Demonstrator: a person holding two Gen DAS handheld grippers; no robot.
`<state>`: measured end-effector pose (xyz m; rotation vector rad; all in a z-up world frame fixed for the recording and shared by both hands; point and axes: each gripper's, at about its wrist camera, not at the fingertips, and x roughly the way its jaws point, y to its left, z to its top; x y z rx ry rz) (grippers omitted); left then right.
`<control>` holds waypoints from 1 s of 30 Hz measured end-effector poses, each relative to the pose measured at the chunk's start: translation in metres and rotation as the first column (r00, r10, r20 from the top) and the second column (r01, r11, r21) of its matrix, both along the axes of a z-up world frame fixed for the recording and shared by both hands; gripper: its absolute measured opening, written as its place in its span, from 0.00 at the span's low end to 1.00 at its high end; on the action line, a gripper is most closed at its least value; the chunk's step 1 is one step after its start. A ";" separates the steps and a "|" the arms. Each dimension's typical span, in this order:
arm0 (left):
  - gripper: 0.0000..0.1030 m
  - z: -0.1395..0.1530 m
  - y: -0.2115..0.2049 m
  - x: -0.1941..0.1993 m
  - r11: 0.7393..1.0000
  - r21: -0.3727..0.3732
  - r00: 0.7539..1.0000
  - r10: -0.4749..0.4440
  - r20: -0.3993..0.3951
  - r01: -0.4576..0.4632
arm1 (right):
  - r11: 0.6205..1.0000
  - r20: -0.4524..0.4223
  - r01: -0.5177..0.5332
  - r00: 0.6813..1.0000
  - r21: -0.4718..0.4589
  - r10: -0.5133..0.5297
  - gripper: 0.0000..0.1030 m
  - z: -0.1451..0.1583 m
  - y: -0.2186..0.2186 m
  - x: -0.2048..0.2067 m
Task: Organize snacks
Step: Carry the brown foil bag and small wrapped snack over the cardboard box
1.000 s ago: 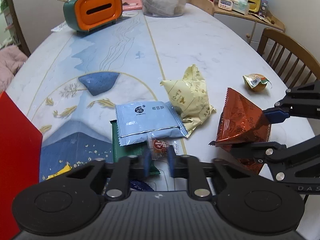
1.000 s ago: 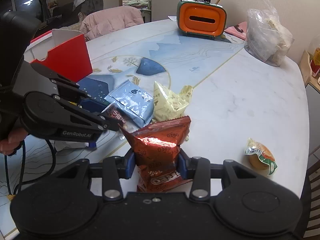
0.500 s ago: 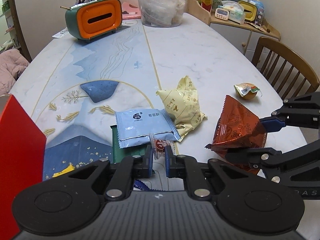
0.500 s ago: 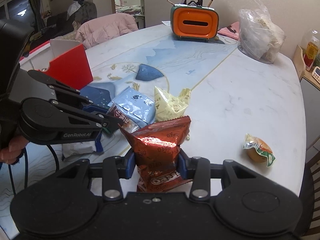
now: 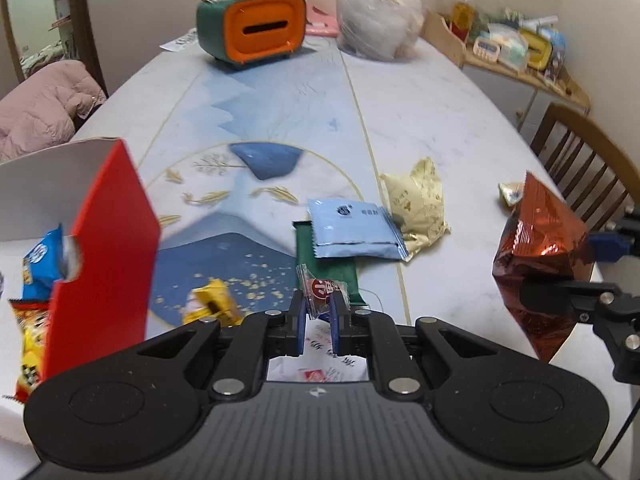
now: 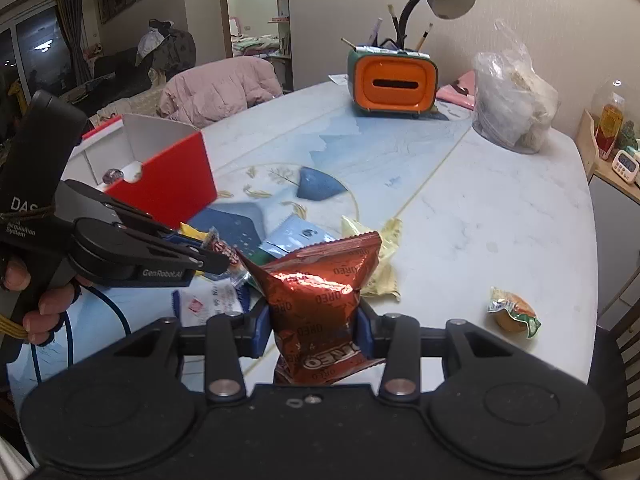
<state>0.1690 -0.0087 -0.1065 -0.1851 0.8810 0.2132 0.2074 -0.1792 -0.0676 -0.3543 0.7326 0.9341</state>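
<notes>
Left tool [image 5: 319,312]: jaws nearly closed, pinching a small clear-wrapped candy [image 5: 320,290], lifted clear of the desk [image 5: 420,112]. Right tool [image 6: 314,326]: jaws clamped on an orange-brown Oreo bag [image 6: 320,280], held above the desk. Red box [image 5: 104,248] at left, open, with snack packets inside. On the desk near the middle: light blue packet [image 5: 354,232] over a green packet [image 5: 308,248], yellow bag [image 5: 418,204] just beside it.

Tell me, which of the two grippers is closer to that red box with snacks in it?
Left. The left gripper, pinching a small candy, is right beside the red box. The right gripper, clamping the Oreo bag, is on the left one's far side.
</notes>
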 end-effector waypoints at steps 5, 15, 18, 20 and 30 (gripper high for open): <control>0.11 0.025 0.015 -0.022 1.000 -0.017 0.998 0.017 0.057 -0.016 | 1.000 0.007 -0.006 1.000 0.013 0.006 0.39 0.012 0.008 -0.015; 0.11 0.067 0.052 -0.059 0.999 -0.019 0.990 0.028 0.137 -0.026 | 0.999 0.020 -0.024 1.000 0.036 0.023 0.39 0.041 0.049 -0.042; 0.11 0.077 0.067 -0.071 0.999 -0.017 0.987 0.031 0.157 -0.028 | 0.998 0.028 -0.034 0.999 0.044 0.033 0.39 0.049 0.066 -0.051; 0.11 0.082 0.079 -0.079 0.999 -0.016 0.985 0.038 0.166 -0.036 | 0.998 0.033 -0.042 0.999 0.049 0.040 0.39 0.054 0.079 -0.058; 0.11 0.101 0.147 -0.120 0.997 0.003 0.977 0.080 0.200 -0.082 | 0.994 0.072 -0.095 0.993 0.060 0.091 0.39 0.070 0.154 -0.092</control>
